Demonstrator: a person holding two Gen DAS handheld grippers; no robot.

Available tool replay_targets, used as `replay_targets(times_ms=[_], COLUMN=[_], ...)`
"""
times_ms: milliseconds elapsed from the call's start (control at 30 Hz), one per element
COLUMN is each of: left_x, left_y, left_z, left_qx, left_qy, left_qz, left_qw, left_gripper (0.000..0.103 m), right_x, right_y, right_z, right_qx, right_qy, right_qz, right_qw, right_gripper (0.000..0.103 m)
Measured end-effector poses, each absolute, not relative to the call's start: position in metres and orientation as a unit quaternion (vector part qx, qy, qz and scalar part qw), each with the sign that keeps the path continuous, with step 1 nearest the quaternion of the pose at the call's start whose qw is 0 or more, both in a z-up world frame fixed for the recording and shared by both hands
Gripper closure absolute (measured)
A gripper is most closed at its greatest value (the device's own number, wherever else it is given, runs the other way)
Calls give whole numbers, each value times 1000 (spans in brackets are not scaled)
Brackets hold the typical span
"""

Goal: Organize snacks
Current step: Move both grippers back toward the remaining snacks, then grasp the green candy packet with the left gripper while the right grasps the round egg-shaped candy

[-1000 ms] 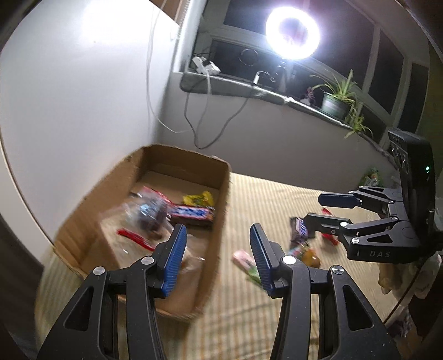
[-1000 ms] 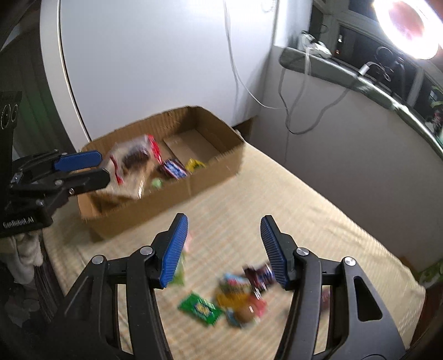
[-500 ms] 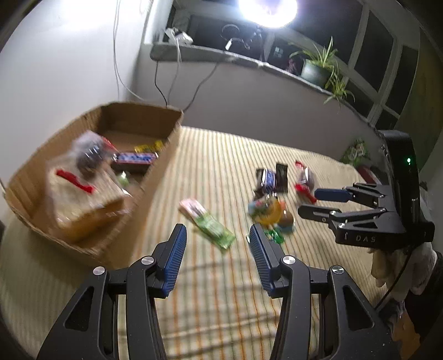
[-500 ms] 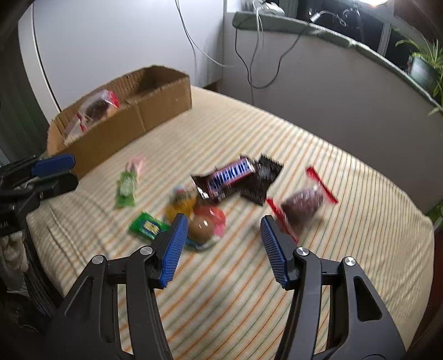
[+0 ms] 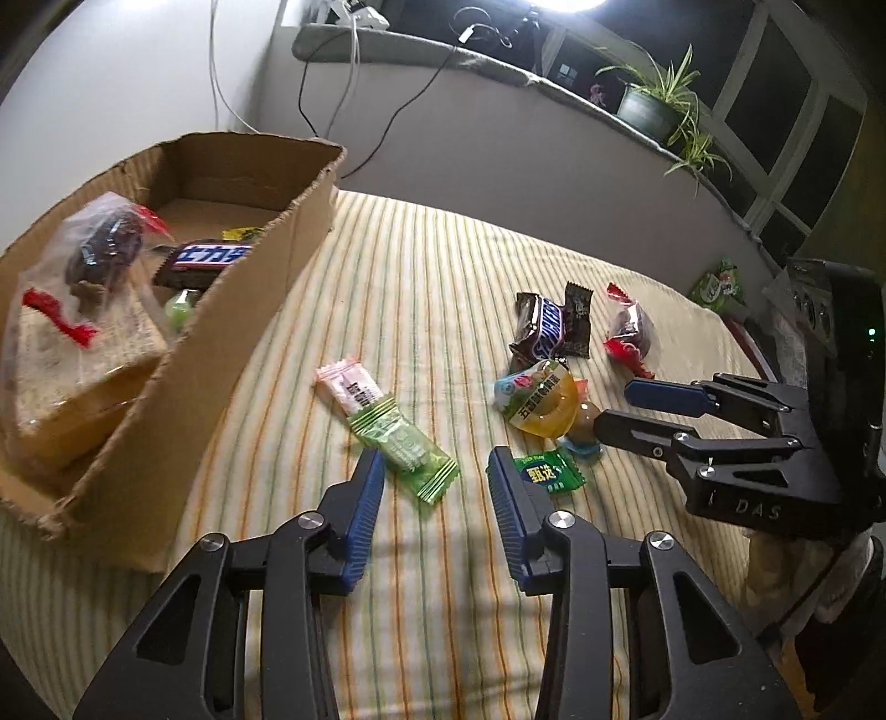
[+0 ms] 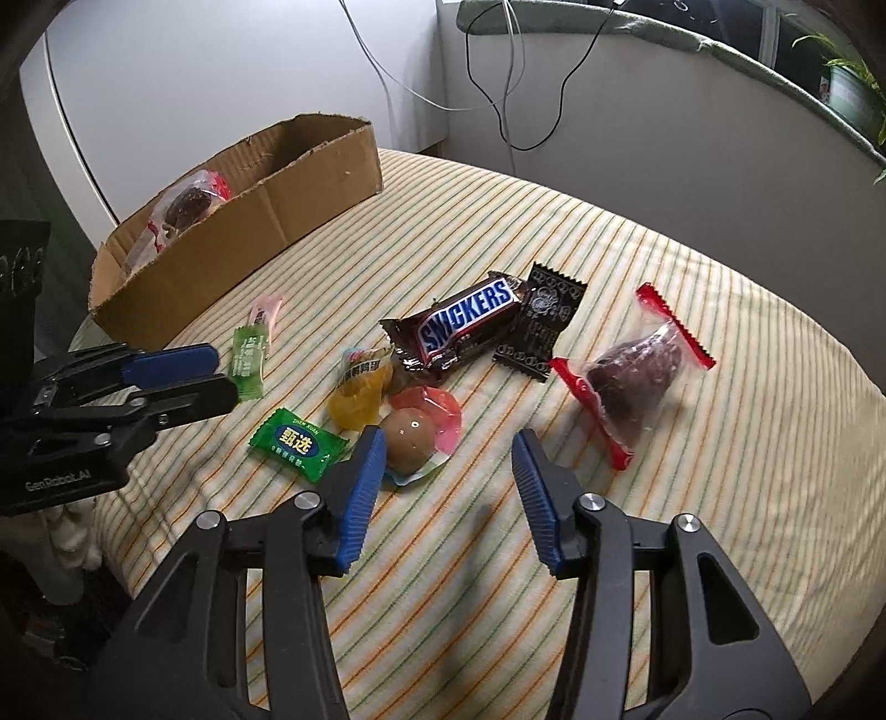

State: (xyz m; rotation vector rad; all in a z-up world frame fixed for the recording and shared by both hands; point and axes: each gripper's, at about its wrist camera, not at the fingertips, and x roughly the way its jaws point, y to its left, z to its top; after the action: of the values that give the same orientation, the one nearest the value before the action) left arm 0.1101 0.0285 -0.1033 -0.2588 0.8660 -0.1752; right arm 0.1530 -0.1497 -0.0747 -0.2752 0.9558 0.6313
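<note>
since half a second ago both views have sharpened and we have drawn nearer the snacks. our left tongs (image 5: pixel 434 487) gape empty low in frame over the green wrapped candy (image 5: pixel 403 447); our right tongs (image 6: pixel 447 465) gape empty by the brown jelly cup (image 6: pixel 410 439). only the left view shows inside the cardboard box (image 5: pixel 232 310) at left: a blue candy bar (image 5: pixel 213 256). only the right view reads the snickers bar (image 6: pixel 462 321) on the striped bed (image 6: pixel 692 471).

A cloth with thin green and orange stripes (image 5: pixel 421 266) covers the surface. Behind it stands a plain grey low wall (image 5: pixel 498 127) with a grey ledge (image 5: pixel 387 41), where a green potted plant (image 5: pixel 656 102) stands below dark windows (image 5: pixel 786 83). Black and white cables (image 6: pixel 498 83) hang down.
</note>
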Motion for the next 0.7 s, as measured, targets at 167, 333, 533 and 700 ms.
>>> replay_targets(times_ms=[167,333,533,700], left_x=[120,129,133,136], left_y=[23,16,9,10], left_z=[-106,-109,-111,-112], left_qx=[-109,-82,-48,-41], left_qy=[422,429,428,426], left_qz=[-82,-76,-69,-71], left_qw=[896,897,900,901], left_gripper=[66,68,78,82], right_x=[156,159,160,164], right_y=[-140,-132,-126,-128], right_z=[-78,-81,-88,-87], right_qx=[-135,-145,-155,-155], right_qy=[449,447,450,450], right_qz=[299,300,301,305], right_qw=[831,830,826,825], right_gripper=[53,53,65,65])
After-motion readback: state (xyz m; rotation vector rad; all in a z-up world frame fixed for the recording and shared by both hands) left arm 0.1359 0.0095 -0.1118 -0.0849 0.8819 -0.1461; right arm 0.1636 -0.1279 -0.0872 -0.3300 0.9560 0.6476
